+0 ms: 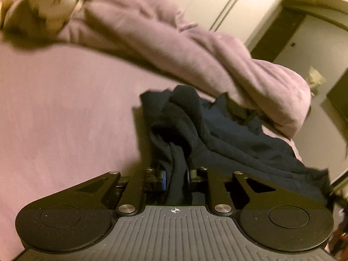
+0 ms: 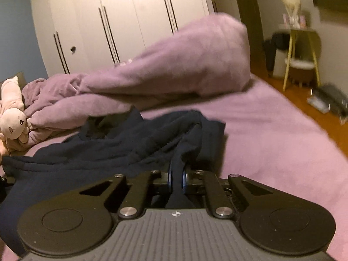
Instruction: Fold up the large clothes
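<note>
A dark navy garment (image 1: 228,134) lies bunched on the purple bed sheet (image 1: 65,119). My left gripper (image 1: 176,176) is shut on a fold of its edge, which runs back between the jaws. In the right wrist view the same navy garment (image 2: 130,141) spreads to the left, and my right gripper (image 2: 177,176) is shut on another pinched fold of it. Both grippers hold the cloth just above the sheet (image 2: 271,141).
A rumpled purple blanket (image 1: 195,50) (image 2: 174,69) lies behind the garment. A plush toy (image 2: 13,113) (image 1: 54,2) rests by it. White wardrobe doors (image 2: 130,21) stand beyond the bed. A yellow-legged side table (image 2: 302,50) stands on the wooden floor (image 2: 315,113) at right.
</note>
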### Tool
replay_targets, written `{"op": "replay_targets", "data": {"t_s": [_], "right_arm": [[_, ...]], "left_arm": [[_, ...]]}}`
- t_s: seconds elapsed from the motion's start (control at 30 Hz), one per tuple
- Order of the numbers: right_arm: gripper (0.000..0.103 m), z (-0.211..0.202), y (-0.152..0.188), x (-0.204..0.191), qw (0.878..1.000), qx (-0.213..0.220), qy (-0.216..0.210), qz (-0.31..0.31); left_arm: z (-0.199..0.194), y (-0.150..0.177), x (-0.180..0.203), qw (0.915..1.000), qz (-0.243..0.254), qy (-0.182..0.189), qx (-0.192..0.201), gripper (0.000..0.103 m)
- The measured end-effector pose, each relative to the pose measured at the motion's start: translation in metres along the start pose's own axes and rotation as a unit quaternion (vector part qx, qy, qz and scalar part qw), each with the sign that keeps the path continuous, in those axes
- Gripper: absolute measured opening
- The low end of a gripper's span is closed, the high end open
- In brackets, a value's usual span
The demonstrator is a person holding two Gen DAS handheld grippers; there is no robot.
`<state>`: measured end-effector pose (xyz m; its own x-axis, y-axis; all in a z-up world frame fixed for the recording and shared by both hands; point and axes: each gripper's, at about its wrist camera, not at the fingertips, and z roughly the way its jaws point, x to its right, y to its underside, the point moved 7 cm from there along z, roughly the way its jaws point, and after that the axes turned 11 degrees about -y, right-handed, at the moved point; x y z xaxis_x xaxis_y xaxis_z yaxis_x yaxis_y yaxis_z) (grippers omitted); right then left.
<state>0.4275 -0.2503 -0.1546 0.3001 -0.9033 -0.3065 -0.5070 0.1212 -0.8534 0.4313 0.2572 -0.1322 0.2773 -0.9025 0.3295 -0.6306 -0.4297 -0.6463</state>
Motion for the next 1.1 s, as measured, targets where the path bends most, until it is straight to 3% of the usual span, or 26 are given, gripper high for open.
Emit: {"op": "replay_targets", "data": {"t_s": [0.17,0.3,0.43,0.63,0.77,0.9,1.03,1.1], "right_arm": [[0.007,-0.029,-0.029,-0.019,0.999,0.044,-0.002,-0.021],[0.007,-0.032,-0.066,-0.028,0.997,0.076,0.005,-0.033],[0.007,-0.005,-0.113,-0.025,0.995,0.098,0.023,-0.024],[0.007,0.069,-0.163,-0.015,0.993,0.101,0.061,-0.016],[0.007,0.118,-0.166,0.002,0.991,0.101,0.086,0.000],[0.007,0.168,-0.136,0.026,0.990,0.080,0.119,0.016],[0.012,0.208,-0.094,0.054,0.985,0.047,0.162,0.034],[0.022,0.219,-0.082,0.065,0.984,0.038,0.164,0.055]], "left_arm": [[-0.042,-0.029,0.017,0.9990,0.005,0.021,0.039,0.015],[-0.055,-0.073,0.038,0.9956,0.031,0.008,0.088,0.015],[-0.031,-0.119,0.060,0.9928,0.043,-0.019,0.110,0.015],[0.030,-0.170,0.091,0.9871,0.045,-0.064,0.140,0.015],[0.087,-0.167,0.097,0.9819,0.039,-0.118,0.143,0.016],[0.147,-0.134,0.092,0.9756,0.037,-0.175,0.128,0.019],[0.181,-0.102,0.073,0.9683,0.037,-0.210,0.130,0.036],[0.191,-0.097,0.062,0.9730,0.013,-0.198,0.119,0.043]]}}
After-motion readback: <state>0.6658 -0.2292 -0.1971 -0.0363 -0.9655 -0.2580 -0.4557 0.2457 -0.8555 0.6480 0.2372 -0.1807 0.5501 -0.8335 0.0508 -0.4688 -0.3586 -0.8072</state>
